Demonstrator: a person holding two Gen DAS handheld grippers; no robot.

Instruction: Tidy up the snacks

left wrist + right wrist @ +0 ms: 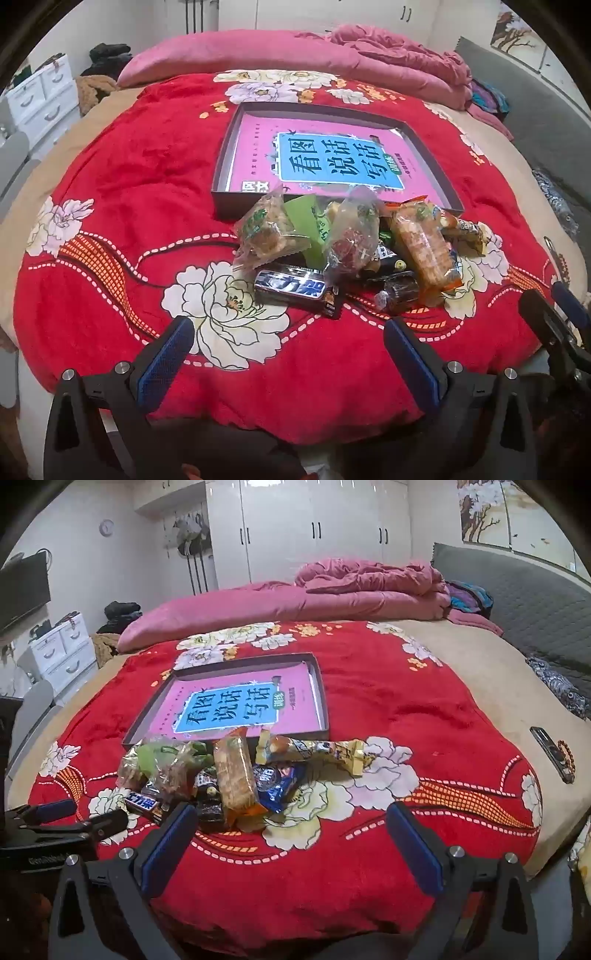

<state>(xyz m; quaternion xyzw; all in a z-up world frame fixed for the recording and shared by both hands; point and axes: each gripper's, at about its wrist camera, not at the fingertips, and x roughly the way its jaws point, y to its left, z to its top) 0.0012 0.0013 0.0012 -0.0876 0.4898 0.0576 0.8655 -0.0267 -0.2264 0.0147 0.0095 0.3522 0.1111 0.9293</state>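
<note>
A pile of wrapped snacks (347, 251) lies on the red flowered blanket, just in front of a shallow dark box (221, 177) that holds a pink book (332, 158). A dark chocolate bar (290, 288) is nearest my left gripper (288, 332), which hangs open and empty short of the pile. My right gripper (291, 819) is also open and empty, to the right of the pile (221, 771). An orange cracker pack (234, 775), a blue packet (277, 782) and a long yellow packet (317, 751) show there, with the box (321, 694) behind. Each gripper appears at the other view's edge.
Folded pink bedding (332, 594) lies at the back of the bed. A grey headboard (535, 602) runs along the right. A dark flat device with a bead bracelet (554, 753) rests on the beige sheet at right. White drawers (62, 653) stand left of the bed.
</note>
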